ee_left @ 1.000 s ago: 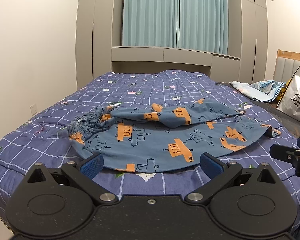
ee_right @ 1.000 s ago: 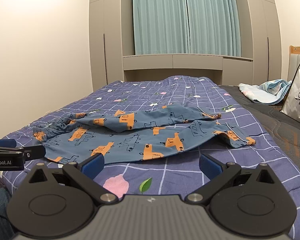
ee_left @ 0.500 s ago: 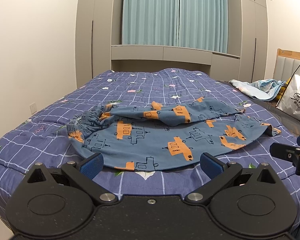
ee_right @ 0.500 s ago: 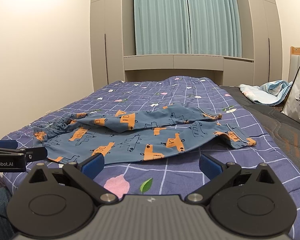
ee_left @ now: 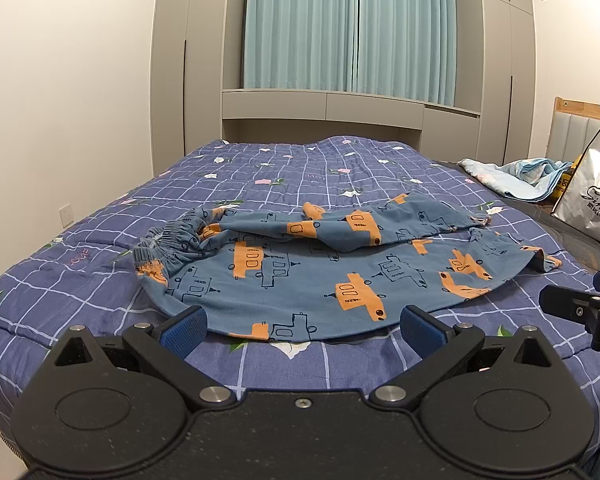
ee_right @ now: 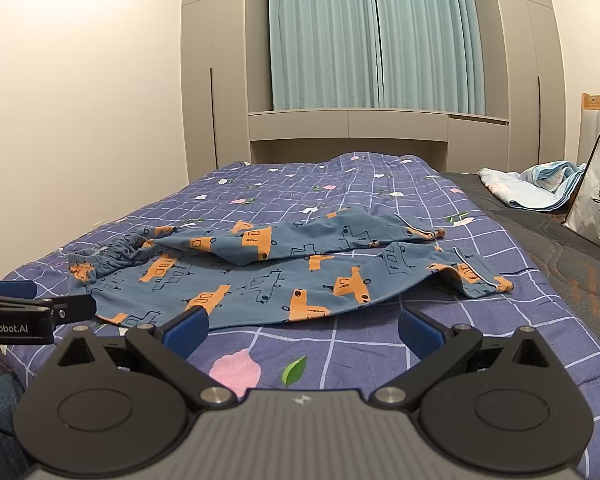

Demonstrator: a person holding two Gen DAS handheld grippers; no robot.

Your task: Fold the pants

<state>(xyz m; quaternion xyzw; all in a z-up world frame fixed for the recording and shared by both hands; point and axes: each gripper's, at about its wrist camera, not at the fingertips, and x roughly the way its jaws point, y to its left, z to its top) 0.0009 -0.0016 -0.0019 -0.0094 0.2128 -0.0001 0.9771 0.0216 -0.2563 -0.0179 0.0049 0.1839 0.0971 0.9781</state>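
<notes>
Pants [ee_left: 340, 276] flat on quilt [ee_left: 260, 184] — both hand-held grippers [ee_left: 302, 326] [ee_right: 302, 330] spread apart at near hem.

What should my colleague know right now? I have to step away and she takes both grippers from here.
Left gripper: open, empty, level with the near edge of the pants.
Right gripper: open, empty, a little short of that same near edge.
Pants: spread across the purple checked quilt, elastic waistband to the left, leg cuffs to the right. The far leg lies loosely overlapped on the near one, rumpled and not lined up.
Done: nothing tidy yet; no clean fold.
Left: grasp the pants, align the legs, then fold them.
</notes>
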